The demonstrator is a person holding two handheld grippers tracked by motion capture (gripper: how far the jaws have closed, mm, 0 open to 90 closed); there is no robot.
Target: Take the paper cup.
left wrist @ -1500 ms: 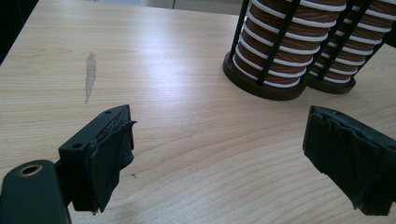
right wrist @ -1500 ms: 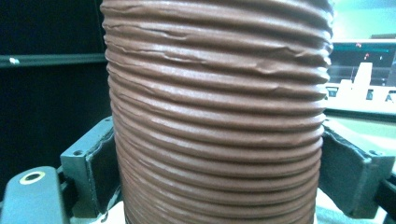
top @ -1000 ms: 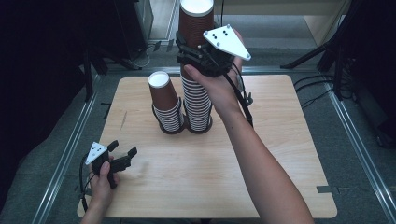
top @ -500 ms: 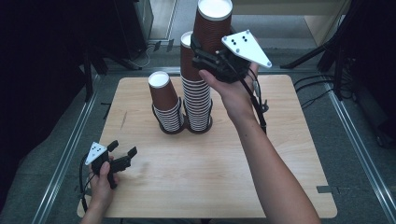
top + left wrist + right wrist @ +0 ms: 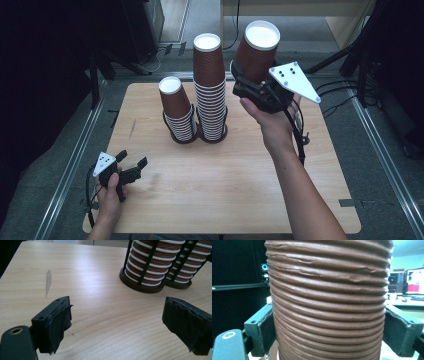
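Up close, right gripper (image 5: pixel 250 82) jaws clamp a ribbed brown cup (image 5: pixel 329 300), its rim cropped; left gripper (image 5: pixel 131 167) jaws gape empty

light wooden table (image 5: pixel 240 195); two cup stacks in black holders (image 5: pixel 197 131) standing mid-table.

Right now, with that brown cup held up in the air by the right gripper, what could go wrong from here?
1. The right gripper squeezes the ribbed cup by its sides; its wall is already creased, so it may crush or slip out.
2. The tall stack stands close beside the raised cup; a sideways swing could topple it.
3. The left gripper rests open, far from the cup holder, so nothing steadies that if bumped.
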